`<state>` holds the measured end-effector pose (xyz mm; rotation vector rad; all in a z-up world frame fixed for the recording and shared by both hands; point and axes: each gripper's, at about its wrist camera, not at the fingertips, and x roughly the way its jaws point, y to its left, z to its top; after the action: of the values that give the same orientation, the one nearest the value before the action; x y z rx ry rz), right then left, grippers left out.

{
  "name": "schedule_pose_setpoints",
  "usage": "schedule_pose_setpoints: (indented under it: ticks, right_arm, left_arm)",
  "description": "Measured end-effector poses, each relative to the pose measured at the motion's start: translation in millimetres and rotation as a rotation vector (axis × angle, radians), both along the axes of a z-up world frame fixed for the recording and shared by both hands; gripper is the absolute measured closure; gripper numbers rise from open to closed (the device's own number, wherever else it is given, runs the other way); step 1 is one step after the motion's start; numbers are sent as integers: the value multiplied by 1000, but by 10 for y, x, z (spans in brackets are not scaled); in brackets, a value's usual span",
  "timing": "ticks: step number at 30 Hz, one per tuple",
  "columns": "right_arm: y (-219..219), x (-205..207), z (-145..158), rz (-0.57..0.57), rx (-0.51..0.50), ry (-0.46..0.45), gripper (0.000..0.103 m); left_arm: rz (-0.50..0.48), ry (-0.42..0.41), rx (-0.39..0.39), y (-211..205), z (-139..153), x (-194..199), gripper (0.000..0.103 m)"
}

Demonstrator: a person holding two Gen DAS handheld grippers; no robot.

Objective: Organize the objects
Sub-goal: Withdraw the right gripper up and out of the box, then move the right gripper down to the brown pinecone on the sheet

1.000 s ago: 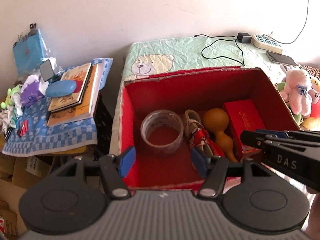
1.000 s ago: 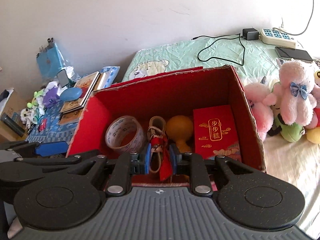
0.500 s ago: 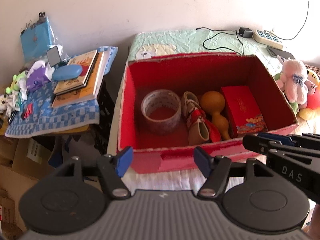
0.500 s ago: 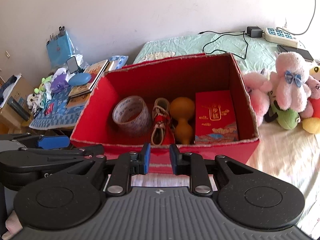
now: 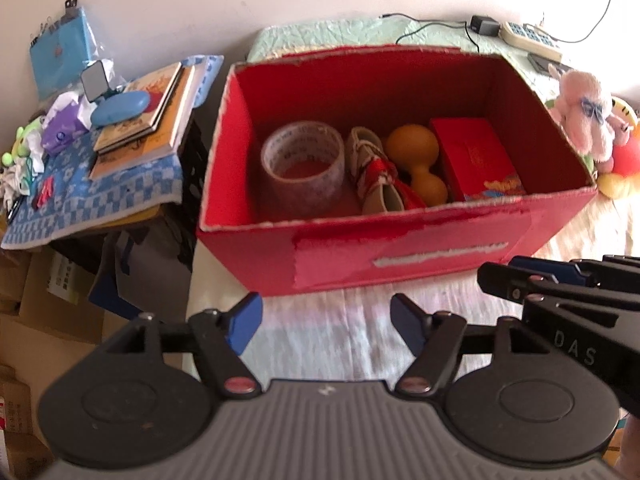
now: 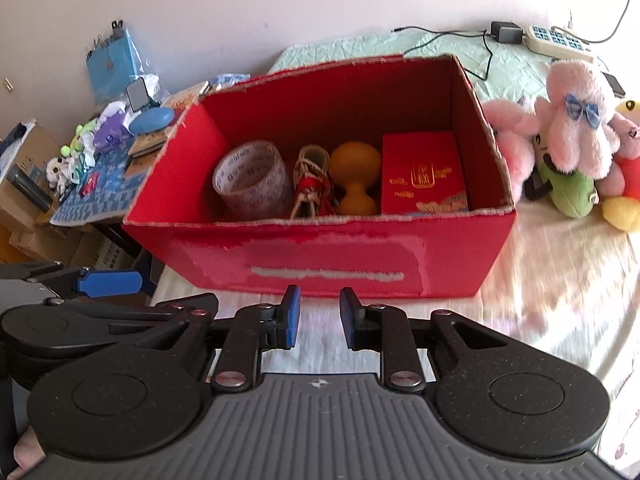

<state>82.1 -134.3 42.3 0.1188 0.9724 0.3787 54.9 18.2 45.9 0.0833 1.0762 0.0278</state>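
An open red cardboard box (image 5: 400, 240) (image 6: 320, 248) stands on the bed. Inside, from left to right, lie a clear tape roll (image 5: 303, 164) (image 6: 250, 180), a small shoe with red ribbon (image 5: 374, 172) (image 6: 310, 184), an orange gourd (image 5: 416, 164) (image 6: 354, 176) and a red gift box (image 5: 476, 156) (image 6: 420, 172). My left gripper (image 5: 326, 316) hovers over the sheet in front of the box, jaws opening, nothing between them. My right gripper (image 6: 319, 304) is beside it, jaws slightly apart and holding nothing.
A side table with a blue checked cloth (image 5: 92, 196), books (image 5: 144, 120) and a blue case (image 5: 120, 108) stands left of the bed. Plush toys (image 6: 572, 136) crowd the box's right side. A power strip (image 6: 556, 40) and cables lie behind. Cardboard boxes (image 5: 24, 300) sit below left.
Both grippers have drawn back from over the box toward the near side of the bed; its front wall and the sheet now show. The left jaws stand wider.
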Motion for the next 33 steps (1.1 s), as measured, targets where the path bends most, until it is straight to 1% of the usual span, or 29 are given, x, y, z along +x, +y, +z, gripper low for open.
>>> schedule_pose_setpoints:
  ticks: [14,23,33]
  right_arm:
    - [-13,-141,-155,-19,-22,52,78]
    - [-24,-205,-241,-30,-22,103,78]
    - [-38,-226,-301,-46,-29,130,78]
  left_arm:
    - [-1,85,-32,25,-278,-109,25]
    - [-1,113,-50,50,-367,-182,23]
    - [-3,129,-61,63,-429,-227,19]
